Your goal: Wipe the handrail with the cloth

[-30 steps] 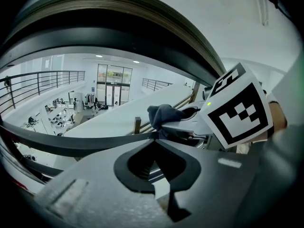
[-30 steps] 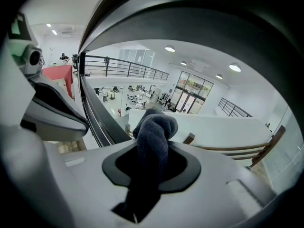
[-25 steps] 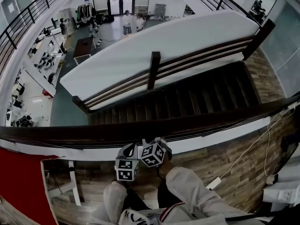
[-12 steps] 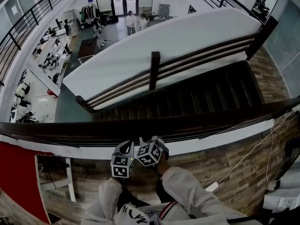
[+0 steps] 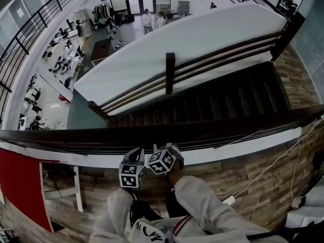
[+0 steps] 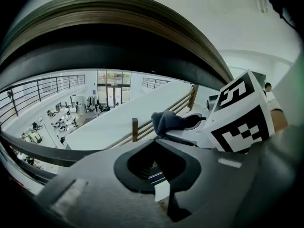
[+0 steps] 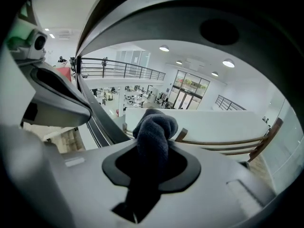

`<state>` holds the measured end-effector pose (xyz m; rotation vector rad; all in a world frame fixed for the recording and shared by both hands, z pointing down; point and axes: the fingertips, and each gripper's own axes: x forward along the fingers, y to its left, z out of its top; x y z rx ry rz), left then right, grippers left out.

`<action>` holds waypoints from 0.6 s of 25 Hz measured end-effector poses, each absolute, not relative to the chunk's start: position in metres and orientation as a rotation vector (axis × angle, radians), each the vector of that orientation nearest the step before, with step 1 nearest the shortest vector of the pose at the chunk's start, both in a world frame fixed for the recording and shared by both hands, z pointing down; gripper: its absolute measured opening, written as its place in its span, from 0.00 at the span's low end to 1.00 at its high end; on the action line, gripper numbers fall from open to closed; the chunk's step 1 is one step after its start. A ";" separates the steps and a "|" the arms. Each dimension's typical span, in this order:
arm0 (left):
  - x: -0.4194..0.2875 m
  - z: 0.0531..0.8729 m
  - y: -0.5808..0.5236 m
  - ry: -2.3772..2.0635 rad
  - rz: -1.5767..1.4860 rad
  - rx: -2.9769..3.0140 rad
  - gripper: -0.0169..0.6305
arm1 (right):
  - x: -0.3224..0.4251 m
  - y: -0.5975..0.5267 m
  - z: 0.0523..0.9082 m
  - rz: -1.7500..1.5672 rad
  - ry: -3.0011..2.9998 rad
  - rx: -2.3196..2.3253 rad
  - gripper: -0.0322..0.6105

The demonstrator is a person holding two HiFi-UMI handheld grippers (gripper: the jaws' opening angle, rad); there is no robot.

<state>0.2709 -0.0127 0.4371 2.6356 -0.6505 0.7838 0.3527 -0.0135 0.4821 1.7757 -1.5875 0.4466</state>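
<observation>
The dark wooden handrail [image 5: 212, 129] runs across the head view from left to right. Both grippers sit side by side just on my side of it, near the middle. My right gripper [image 5: 163, 161] [image 7: 152, 165] is shut on a dark blue-grey cloth [image 7: 154, 132], which bunches out past its jaws. My left gripper [image 5: 131, 173] [image 6: 156, 163] is shut with nothing in it. From the left gripper view the cloth [image 6: 166, 120] shows just ahead to the right, beside the right gripper's marker cube [image 6: 242, 115]. The cloth is hidden in the head view.
Beyond the rail a dark staircase [image 5: 217, 103] with a wooden banister [image 5: 170, 72] drops to a lower floor where people stand [image 5: 148, 18]. A white cable [image 5: 273, 163] crosses the wood floor at right. A red panel [image 5: 20, 186] stands at left.
Both grippers have stayed together below the rail, shifting only slightly up and left. The head view has drifted a little; the cloth is still gripped.
</observation>
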 end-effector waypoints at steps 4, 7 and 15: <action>0.288 0.438 0.000 -0.617 0.798 2.651 0.03 | 0.376 0.005 0.482 0.459 -1.575 1.798 0.19; 0.310 0.440 0.015 -0.563 0.814 2.662 0.03 | 0.400 0.021 0.480 0.463 -1.537 1.833 0.19; 0.366 0.447 0.059 -0.412 0.831 2.688 0.03 | 0.456 0.064 0.481 0.473 -1.449 1.896 0.19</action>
